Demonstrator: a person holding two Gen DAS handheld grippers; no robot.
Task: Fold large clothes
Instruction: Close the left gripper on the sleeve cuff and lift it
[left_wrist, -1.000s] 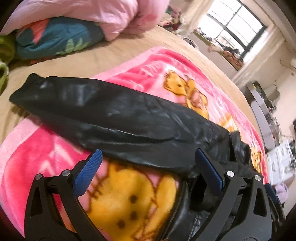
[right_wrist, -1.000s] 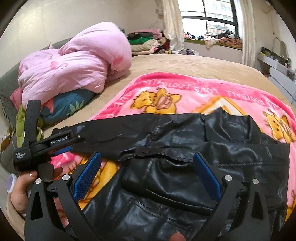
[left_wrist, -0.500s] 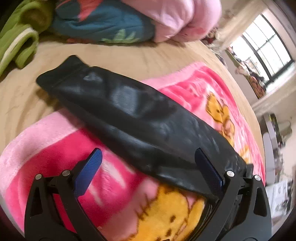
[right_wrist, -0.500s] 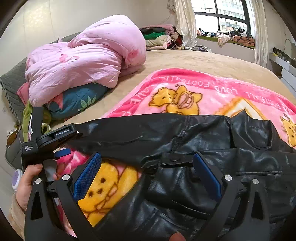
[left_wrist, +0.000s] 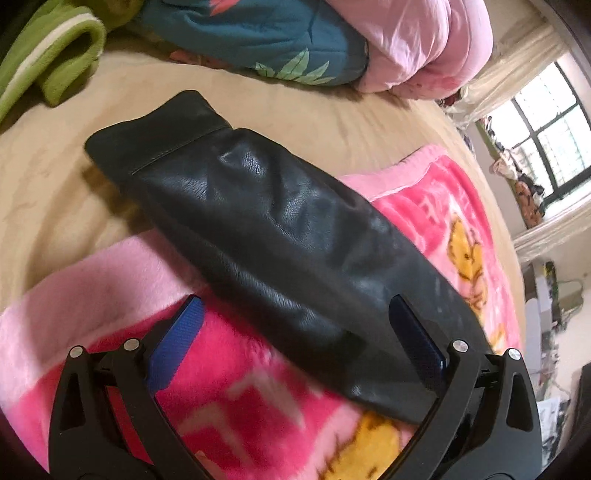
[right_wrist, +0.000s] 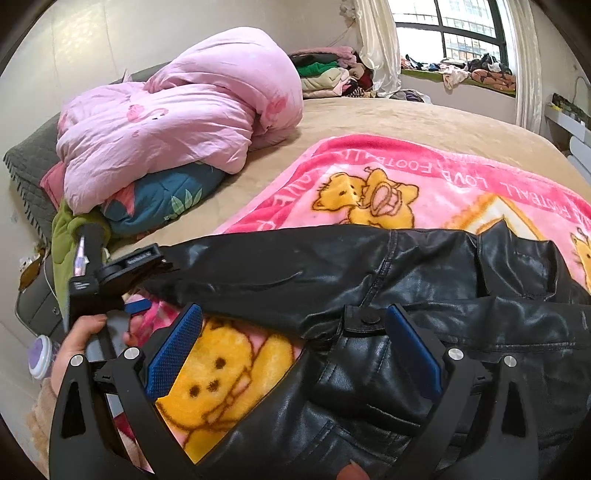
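A black leather jacket (right_wrist: 424, 295) lies on a pink cartoon blanket (right_wrist: 406, 177) on the bed. Its sleeve (left_wrist: 266, 229) stretches to the left, and the cuff (left_wrist: 147, 129) rests on the tan sheet. My left gripper (left_wrist: 295, 332) is open and empty, above the sleeve partway along its length. It also shows in the right wrist view (right_wrist: 136, 288), next to the cuff. My right gripper (right_wrist: 295, 339) is open and empty, above the jacket's armpit and front panel.
A pink duvet (right_wrist: 177, 118) and a teal floral quilt (right_wrist: 159, 199) are piled at the head of the bed. A green cloth (left_wrist: 48, 62) lies near the cuff. Folded clothes (right_wrist: 325, 74) are stacked by the window. The tan sheet (left_wrist: 55, 184) surrounds the blanket.
My left gripper has moved along the sleeve toward the cuff. My right gripper has shifted left toward the armpit. The jacket has stayed put.
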